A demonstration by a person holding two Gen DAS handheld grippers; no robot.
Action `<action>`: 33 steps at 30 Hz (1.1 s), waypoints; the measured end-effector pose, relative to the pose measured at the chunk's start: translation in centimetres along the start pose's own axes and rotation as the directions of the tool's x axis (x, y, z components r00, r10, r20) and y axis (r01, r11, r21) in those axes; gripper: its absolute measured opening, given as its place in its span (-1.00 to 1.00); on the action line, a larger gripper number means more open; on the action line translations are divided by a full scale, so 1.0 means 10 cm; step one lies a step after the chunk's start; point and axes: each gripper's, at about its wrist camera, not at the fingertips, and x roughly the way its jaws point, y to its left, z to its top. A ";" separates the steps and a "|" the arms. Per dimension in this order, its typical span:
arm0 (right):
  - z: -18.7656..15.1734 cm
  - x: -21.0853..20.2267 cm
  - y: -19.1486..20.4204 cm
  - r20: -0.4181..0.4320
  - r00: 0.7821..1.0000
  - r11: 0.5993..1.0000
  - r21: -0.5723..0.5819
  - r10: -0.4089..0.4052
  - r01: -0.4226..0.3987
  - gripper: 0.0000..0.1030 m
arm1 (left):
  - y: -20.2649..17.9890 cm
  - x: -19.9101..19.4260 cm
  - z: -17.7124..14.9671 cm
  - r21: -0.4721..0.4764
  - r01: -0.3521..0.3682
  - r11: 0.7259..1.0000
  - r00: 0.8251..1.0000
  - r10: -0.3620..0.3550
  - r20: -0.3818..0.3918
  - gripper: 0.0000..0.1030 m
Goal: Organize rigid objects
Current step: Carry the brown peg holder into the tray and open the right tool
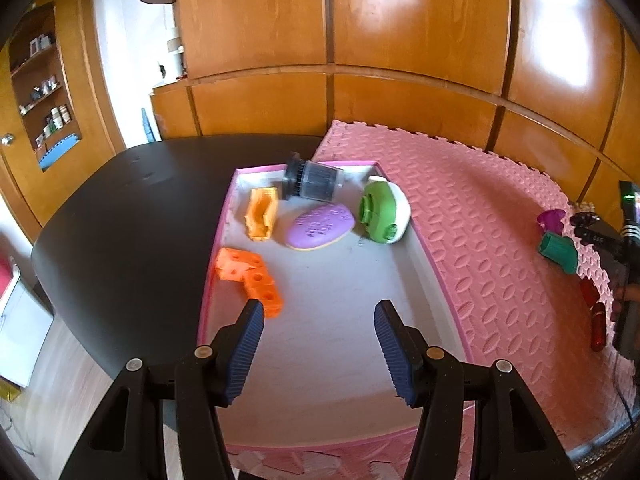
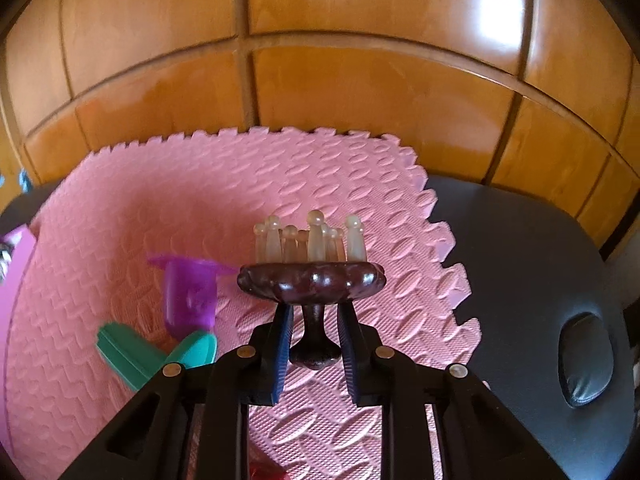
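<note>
- Fingers of your right gripper pinch the massager by its stem, prongs up, above the mat.
- Left gripper hangs spread over the tray, likely clearing a drop spot.
- Cup waits on the mat.

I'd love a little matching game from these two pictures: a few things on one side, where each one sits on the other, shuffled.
Things:
1. purple oval case
2. teal piece
3. dark scalp massager
4. orange block

Places:
A. held in the right claw
B. middle of the pink-rimmed tray
C. on the pink foam mat, outside the tray
D. by the tray's left wall

Pairs: 1-B, 2-C, 3-A, 4-D
</note>
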 end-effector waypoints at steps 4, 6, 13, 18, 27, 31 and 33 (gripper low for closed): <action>0.09 -0.27 0.04 0.061 0.998 1.000 0.014 0.010 -0.011 -0.58 | 0.17 -0.03 0.01 -0.039 -0.014 0.999 1.000 0.014 0.012 0.13; 0.13 -0.45 0.18 0.089 0.995 0.999 -0.011 0.042 -0.041 -0.58 | 0.27 -0.03 0.00 -0.062 -0.023 0.998 1.000 0.024 0.012 0.13; -0.02 -0.96 1.31 0.064 0.948 0.924 -0.251 0.312 -0.288 -0.58 | 0.50 -0.02 -0.07 -0.123 -0.024 0.992 1.000 0.026 0.015 0.13; -0.26 -1.12 2.26 -0.050 0.881 0.802 -0.392 0.470 -0.450 -0.58 | 0.62 -0.08 -0.09 -0.143 -0.019 0.990 0.999 0.023 0.028 0.13; -0.61 -0.76 3.26 -0.256 0.862 0.684 -0.528 0.438 -0.504 -0.58 | 0.80 -0.09 -0.17 -0.184 -0.006 0.983 0.999 0.012 0.030 0.13; -0.67 -0.55 3.35 -0.294 0.874 0.708 -0.512 0.387 -0.486 -0.57 | 0.83 -0.06 -0.22 -0.194 0.001 0.981 1.000 0.002 0.017 0.13; -0.66 -0.42 3.34 -0.295 0.888 0.727 -0.512 0.352 -0.458 -0.57 | 0.85 -0.05 -0.22 -0.197 0.006 0.980 1.000 -0.003 0.014 0.13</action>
